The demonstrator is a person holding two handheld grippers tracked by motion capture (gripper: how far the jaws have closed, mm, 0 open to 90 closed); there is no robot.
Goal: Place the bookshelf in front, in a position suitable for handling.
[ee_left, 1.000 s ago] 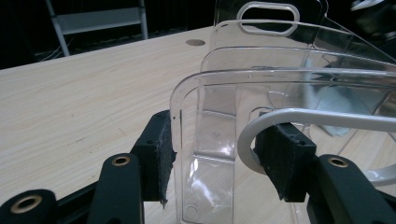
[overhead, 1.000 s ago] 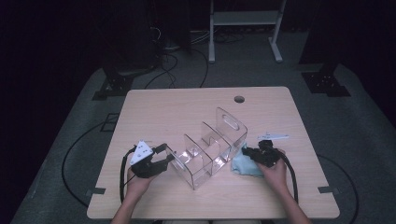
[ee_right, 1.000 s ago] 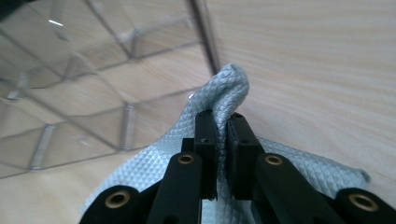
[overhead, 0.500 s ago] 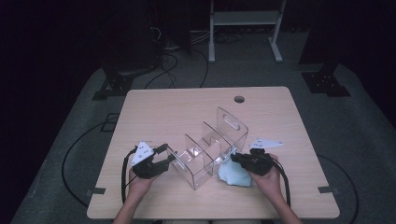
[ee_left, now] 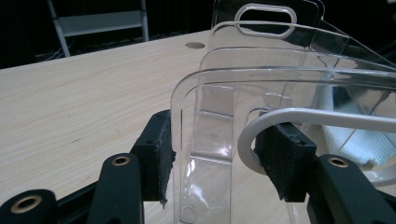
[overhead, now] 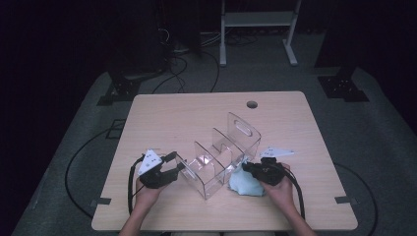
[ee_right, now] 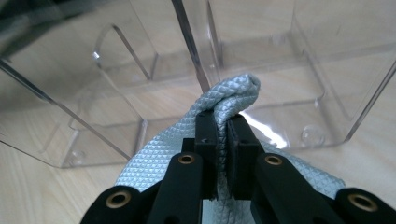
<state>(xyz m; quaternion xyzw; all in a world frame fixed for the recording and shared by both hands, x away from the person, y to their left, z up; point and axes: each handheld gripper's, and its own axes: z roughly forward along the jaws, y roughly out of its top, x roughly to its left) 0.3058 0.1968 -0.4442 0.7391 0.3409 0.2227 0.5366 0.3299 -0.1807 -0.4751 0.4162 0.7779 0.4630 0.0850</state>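
Note:
A clear plastic organizer (overhead: 219,155) with several upright dividers stands slantwise at the table's middle. My left gripper (overhead: 178,164) holds its near-left end. In the left gripper view the jaws (ee_left: 224,140) straddle the curved clear end wall (ee_left: 205,116), and the left pad (ee_left: 163,149) presses against it. My right gripper (overhead: 252,169) is shut on a fold of a light blue cloth (overhead: 245,184) that lies against the organizer's right side. The right gripper view has the pinched cloth (ee_right: 233,91) bulging over my closed jaws (ee_right: 223,123), just in front of the organizer's clear compartments (ee_right: 280,56).
The wooden table (overhead: 196,113) has a round cable hole (overhead: 252,104) near its far edge. Cables (overhead: 177,73) and a white metal stand (overhead: 255,29) are on the dark floor beyond it. Bare tabletop lies behind and to the left of the organizer.
My right gripper has moved left with the cloth, bringing it against the organizer's side. The left gripper and the organizer have stayed in place.

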